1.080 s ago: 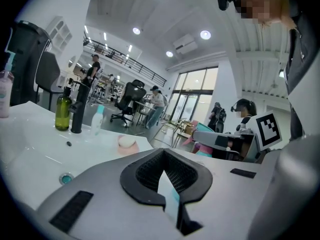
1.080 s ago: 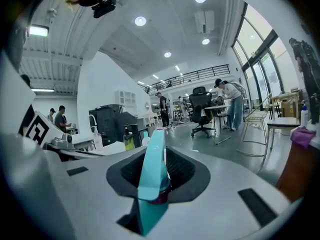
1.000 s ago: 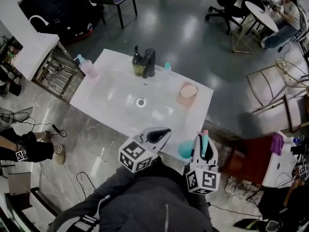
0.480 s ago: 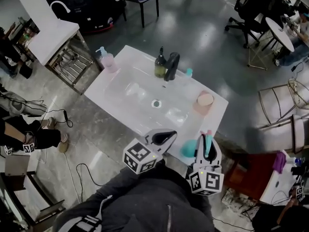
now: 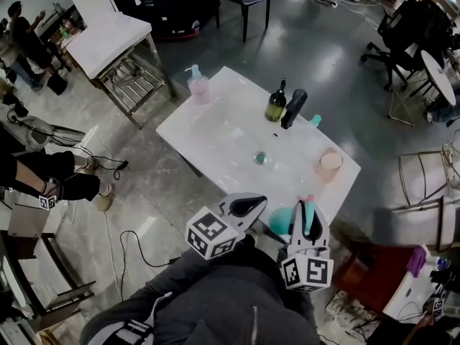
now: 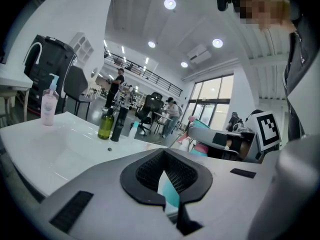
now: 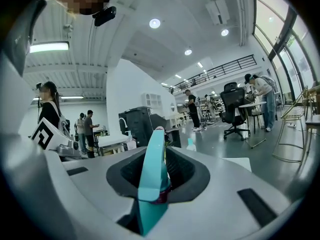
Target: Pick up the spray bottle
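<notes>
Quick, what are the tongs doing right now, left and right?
Left tongs: closed, empty.
Right tongs: closed on the teal spray bottle.

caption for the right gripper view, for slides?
Right claw shut on the teal spray bottle, lifted clear of the sink.

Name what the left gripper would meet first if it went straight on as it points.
Probably the sink top, towards the cup; depth is unclear. The spray bottle lies just right.
</notes>
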Demonstrator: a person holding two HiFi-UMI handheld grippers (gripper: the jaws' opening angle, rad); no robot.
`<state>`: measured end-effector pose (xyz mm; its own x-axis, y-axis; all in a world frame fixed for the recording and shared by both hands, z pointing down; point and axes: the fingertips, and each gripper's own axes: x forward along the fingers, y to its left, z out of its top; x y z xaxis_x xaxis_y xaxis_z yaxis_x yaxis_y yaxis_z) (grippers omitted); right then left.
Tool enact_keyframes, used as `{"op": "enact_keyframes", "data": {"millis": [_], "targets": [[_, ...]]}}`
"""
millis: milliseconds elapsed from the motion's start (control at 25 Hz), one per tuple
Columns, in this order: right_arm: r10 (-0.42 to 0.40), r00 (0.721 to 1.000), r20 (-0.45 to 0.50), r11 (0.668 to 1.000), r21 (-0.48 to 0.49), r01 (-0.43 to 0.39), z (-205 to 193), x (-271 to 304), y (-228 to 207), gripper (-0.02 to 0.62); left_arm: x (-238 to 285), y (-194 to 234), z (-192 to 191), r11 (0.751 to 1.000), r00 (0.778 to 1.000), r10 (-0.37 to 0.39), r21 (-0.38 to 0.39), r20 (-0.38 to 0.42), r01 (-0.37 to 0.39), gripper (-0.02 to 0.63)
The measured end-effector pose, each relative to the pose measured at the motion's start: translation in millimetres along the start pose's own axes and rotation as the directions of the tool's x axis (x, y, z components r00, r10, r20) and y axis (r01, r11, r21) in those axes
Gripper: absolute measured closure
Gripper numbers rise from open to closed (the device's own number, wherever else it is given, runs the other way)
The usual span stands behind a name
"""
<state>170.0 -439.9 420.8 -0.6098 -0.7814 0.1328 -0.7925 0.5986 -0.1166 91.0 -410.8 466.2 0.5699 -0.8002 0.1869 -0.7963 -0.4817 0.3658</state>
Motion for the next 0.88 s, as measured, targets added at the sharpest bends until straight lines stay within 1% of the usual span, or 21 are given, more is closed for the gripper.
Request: {"op": "enact_keyframes", "data": {"millis": [160, 240, 680, 880], "targets": [[0.061, 0.998, -0.006, 0.998, -0.004, -0.061, 2.8, 10.0, 28.1, 0.515, -19.4, 9.4, 5.7, 0.999, 0.999, 0.031, -0.013, 0.016, -0.03, 0.6], [0.079, 0.997, -0.005, 0.997, -0.007, -0.079, 2.8, 14.8, 37.0, 0.517, -25.8, 12.6, 7.2, 0.999, 0.999, 0.04, -0.019, 0.023, -0.04, 0.6], [0.129, 0.991, -0.017, 0.991, -0.022, -0.129, -1.0, 30.6, 67.4, 0.517, -53.1, 30.3, 12.3, 0.995, 0.995, 0.094, -0.029, 0.043, -0.093, 0.6], [0.132, 0.991, -0.025, 0.991, -0.032, -0.133, -1.7, 34.0, 73.4, 0.517, -56.7, 35.9, 10.6, 0.995, 0.995, 0.093, -0.043, 0.039, -0.092, 0.6]]}}
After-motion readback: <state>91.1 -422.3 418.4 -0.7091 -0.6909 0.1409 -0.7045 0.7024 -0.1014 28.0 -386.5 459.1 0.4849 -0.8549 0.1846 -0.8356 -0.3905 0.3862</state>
